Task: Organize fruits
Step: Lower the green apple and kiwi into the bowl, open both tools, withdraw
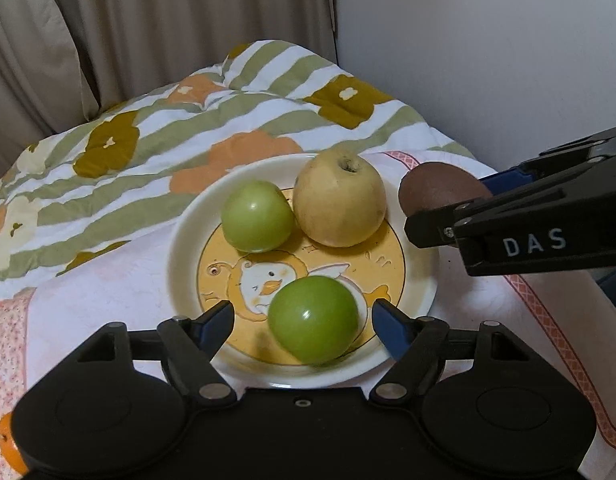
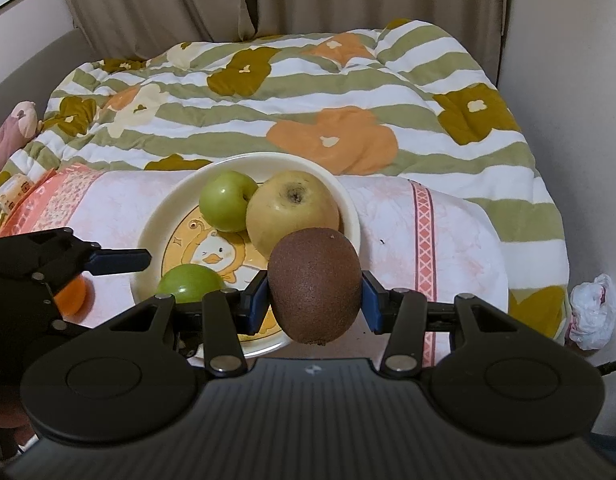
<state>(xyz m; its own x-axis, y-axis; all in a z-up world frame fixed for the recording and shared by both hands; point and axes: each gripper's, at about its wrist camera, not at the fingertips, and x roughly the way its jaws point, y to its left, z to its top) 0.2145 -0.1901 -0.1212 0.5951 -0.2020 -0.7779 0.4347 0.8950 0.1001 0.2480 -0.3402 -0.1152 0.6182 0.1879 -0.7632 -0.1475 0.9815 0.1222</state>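
A cream plate (image 1: 187,248) (image 2: 155,236) with a duck picture holds a yellow apple (image 1: 340,200) (image 2: 287,208) and two green apples, one at the back (image 1: 256,216) (image 2: 225,206) and one at the front (image 1: 312,319) (image 2: 189,282). My left gripper (image 1: 303,320) is open, its fingertips either side of the front green apple, not touching it. My right gripper (image 2: 315,296) (image 1: 428,232) is shut on a brown kiwi (image 2: 315,286) (image 1: 440,192) and holds it above the plate's right rim. An orange (image 2: 71,296) (image 1: 7,446) lies left of the plate.
The plate sits on a pink-and-white cloth (image 2: 448,240) over a bed. A flowered striped quilt (image 2: 308,100) lies behind it, with curtains and a wall beyond. A white crumpled bag (image 2: 594,312) sits at the right by the wall.
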